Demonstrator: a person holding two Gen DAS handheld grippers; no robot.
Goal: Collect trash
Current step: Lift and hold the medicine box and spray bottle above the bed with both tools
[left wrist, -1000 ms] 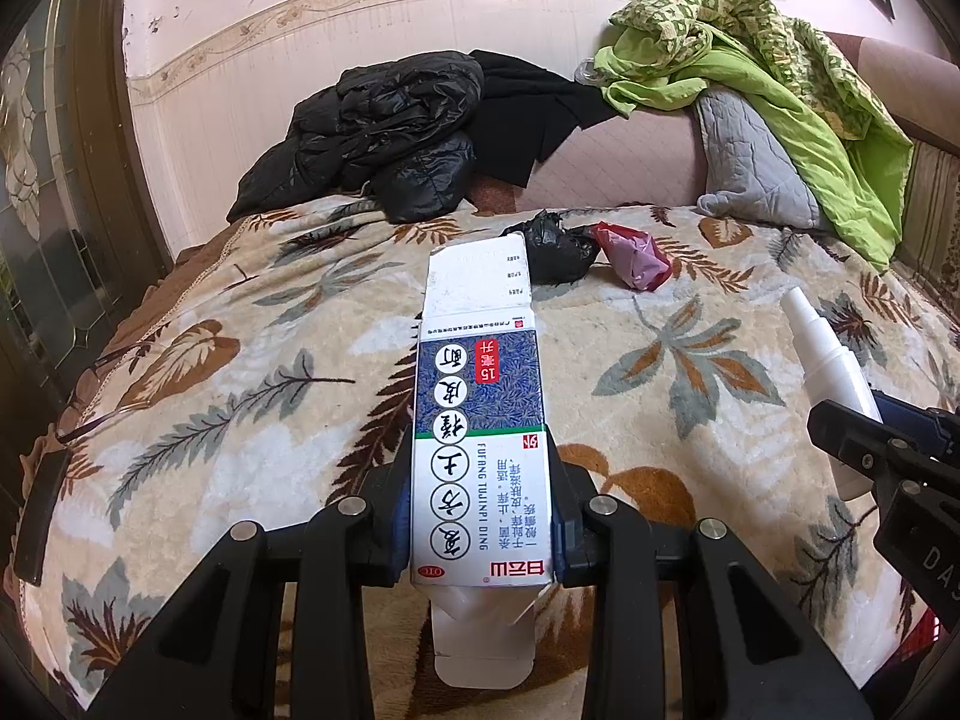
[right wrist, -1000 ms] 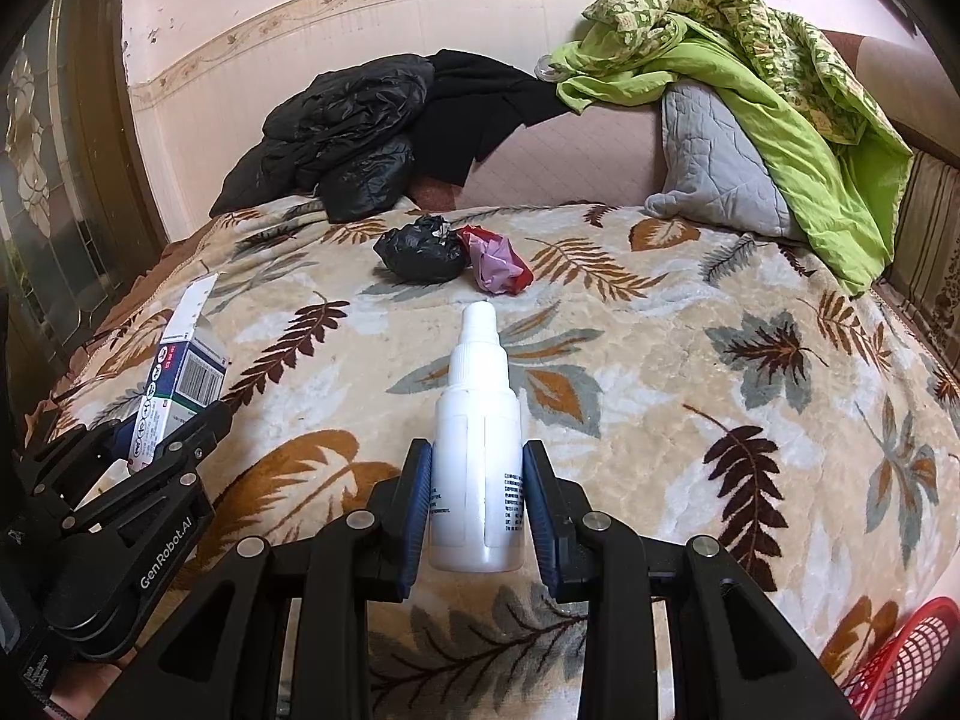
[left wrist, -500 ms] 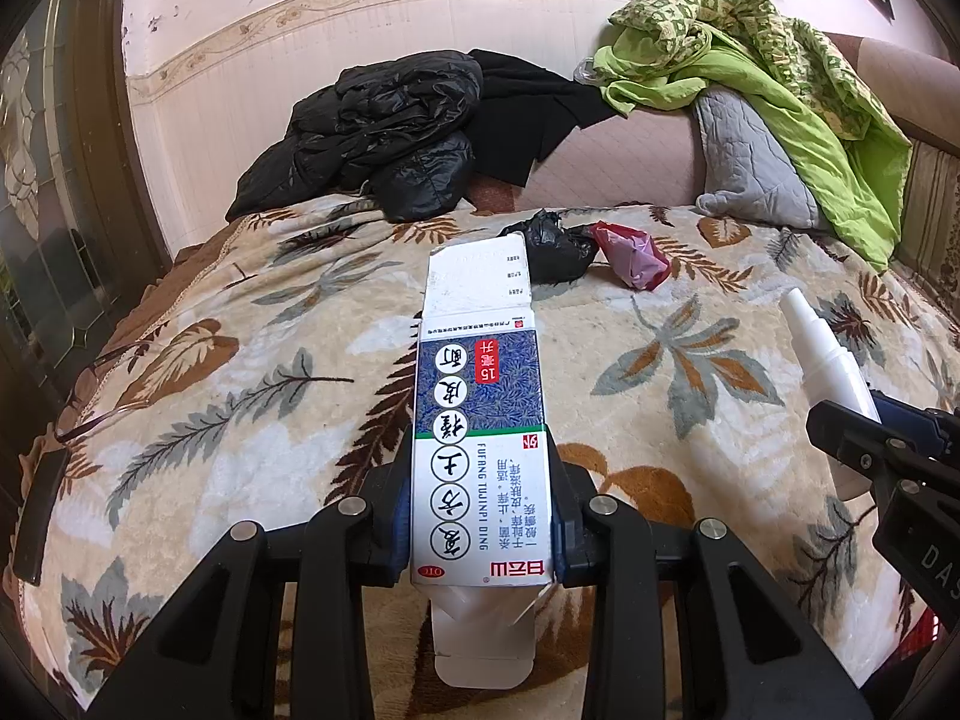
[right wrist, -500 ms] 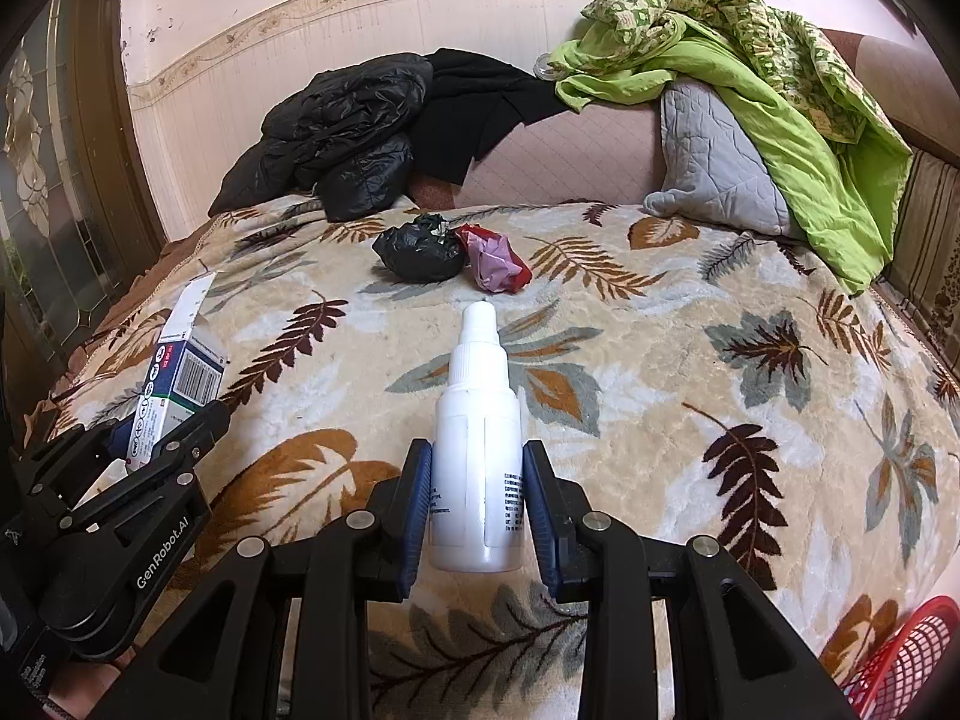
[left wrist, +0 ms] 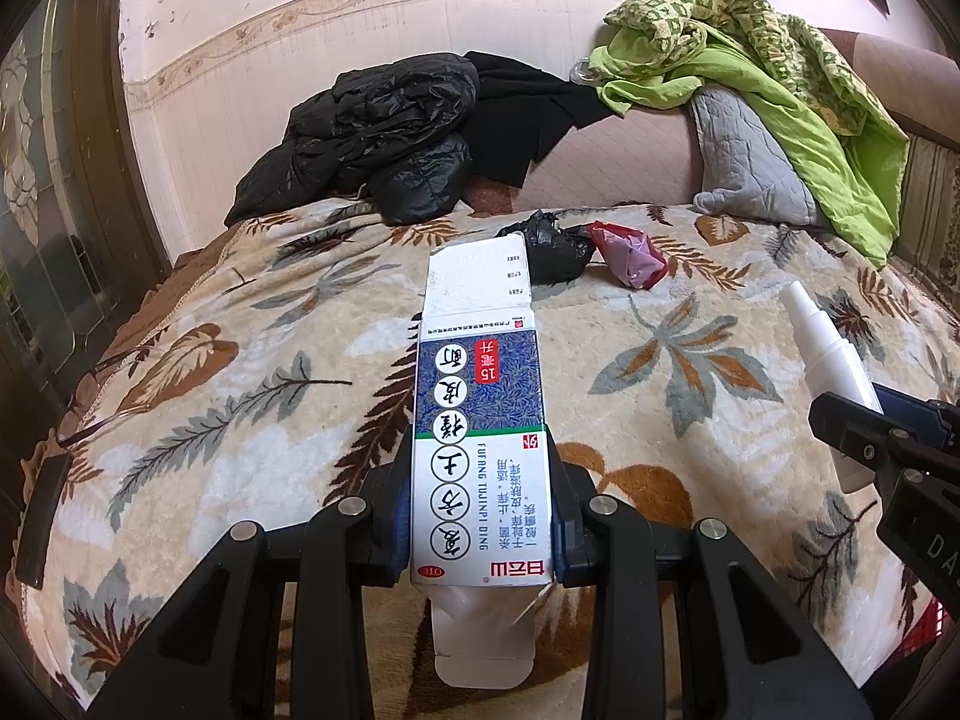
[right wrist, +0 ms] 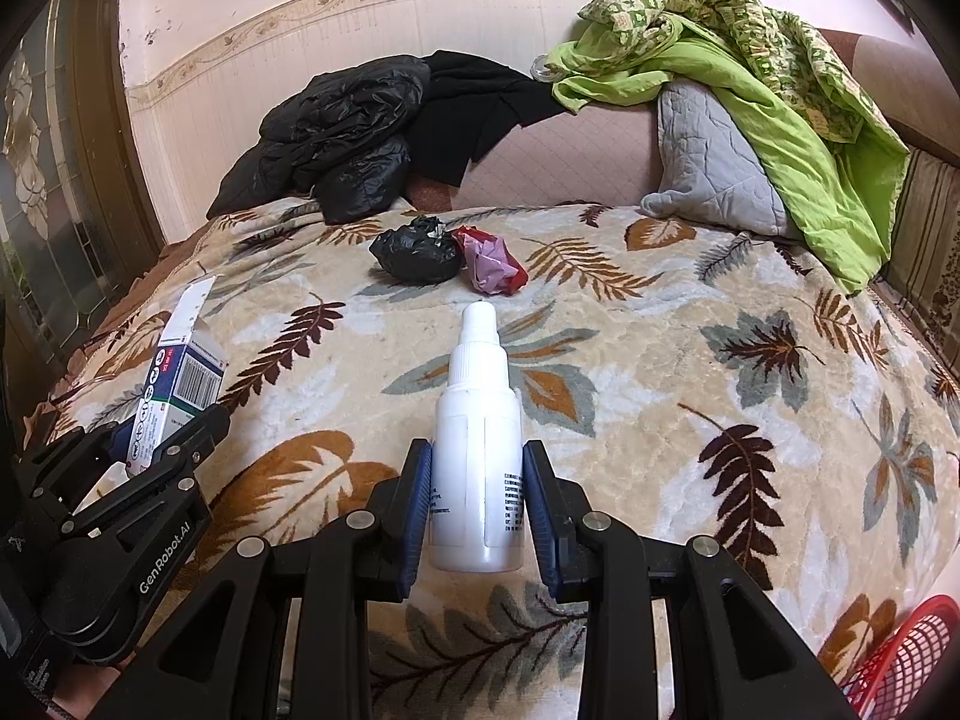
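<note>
My left gripper point(left wrist: 480, 516) is shut on a blue and white medicine box point(left wrist: 479, 420) with open end flaps, held above the bed. My right gripper point(right wrist: 477, 504) is shut on a white spray bottle point(right wrist: 477, 438), nozzle pointing away. The box also shows at the left of the right wrist view point(right wrist: 180, 372), and the bottle at the right of the left wrist view point(left wrist: 831, 360). A crumpled black bag point(right wrist: 417, 252) and a pink and red wrapper point(right wrist: 492, 264) lie on the leaf-patterned blanket point(right wrist: 690, 372) farther back.
A red mesh basket point(right wrist: 900, 660) sits at the lower right, off the bed edge. Black jackets point(right wrist: 336, 138), a grey pillow point(right wrist: 708, 174) and green bedding point(right wrist: 780, 60) are piled against the back wall. A dark wooden door frame point(left wrist: 90, 120) stands at the left.
</note>
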